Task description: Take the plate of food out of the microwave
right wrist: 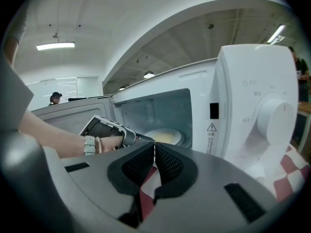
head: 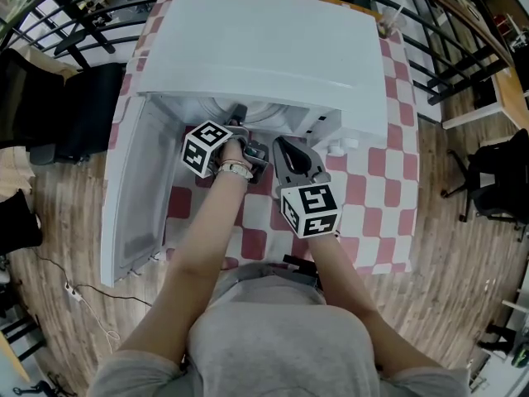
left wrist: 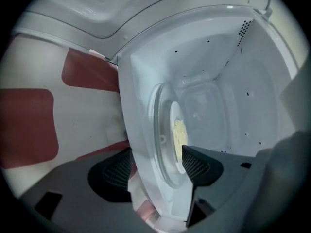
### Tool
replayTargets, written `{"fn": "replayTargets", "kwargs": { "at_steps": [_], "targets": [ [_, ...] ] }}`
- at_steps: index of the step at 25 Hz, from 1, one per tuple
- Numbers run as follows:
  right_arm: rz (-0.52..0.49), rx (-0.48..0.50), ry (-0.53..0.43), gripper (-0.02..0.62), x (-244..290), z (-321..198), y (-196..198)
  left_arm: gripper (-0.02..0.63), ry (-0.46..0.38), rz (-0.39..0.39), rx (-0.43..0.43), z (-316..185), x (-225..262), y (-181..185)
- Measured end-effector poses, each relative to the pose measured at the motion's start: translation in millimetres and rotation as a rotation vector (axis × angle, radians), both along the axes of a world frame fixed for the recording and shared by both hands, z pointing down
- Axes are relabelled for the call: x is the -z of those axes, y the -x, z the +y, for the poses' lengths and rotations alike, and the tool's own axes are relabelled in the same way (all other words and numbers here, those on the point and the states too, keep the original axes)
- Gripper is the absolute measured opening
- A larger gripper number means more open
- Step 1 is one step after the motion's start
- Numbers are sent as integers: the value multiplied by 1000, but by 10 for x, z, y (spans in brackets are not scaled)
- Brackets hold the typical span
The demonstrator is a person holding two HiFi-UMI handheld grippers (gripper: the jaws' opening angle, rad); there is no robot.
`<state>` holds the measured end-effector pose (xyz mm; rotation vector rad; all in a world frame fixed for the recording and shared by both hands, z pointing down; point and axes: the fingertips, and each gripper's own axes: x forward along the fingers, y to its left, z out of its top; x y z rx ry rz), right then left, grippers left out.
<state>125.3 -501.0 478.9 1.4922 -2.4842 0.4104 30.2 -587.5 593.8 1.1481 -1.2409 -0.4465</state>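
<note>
Left gripper view: left gripper (left wrist: 155,166) has its jaws wide apart and holds nothing. The frame is rolled, so 1 jaw rides above the other. The lower jaw looks to sit outside, below the cavity floor lip (left wrist: 138,149), with the red-check tablecloth (left wrist: 29,125) behind it. The upper jaw is just over the near rim of the plate (left wrist: 174,113). The gap spans the lip, the glass turntable (left wrist: 160,125) and the plate at once. The plate rests on the turntable inside the microwave (left wrist: 218,76) with yellow food (left wrist: 180,132) on it, ungripped.

Right gripper view: right gripper (right wrist: 154,154) has its jaws closed to a thin slit and is empty, out front over the tablecloth. Head view: door (head: 136,197) is swung open to the left, so the exit path looks clear.

My read for the grab:
1. Lift until the lower jaw clears the lip and the turntable edge.
2. Feed in so only the plate rim sits between the pads. Catching the glass would drag the turntable.
3. Close firmly and keep the plate level so the food doesn't slide.
4. Pull straight out, low under the cavity roof.
</note>
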Motion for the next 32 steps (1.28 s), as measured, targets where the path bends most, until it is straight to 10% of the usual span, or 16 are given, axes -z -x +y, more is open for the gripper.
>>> {"fn": "replayTargets", "kwargs": {
  "at_steps": [32],
  "targets": [
    [11,7,-28,28,121,80,-24,232,72,7,-5,140,-18,44]
  ]
}}
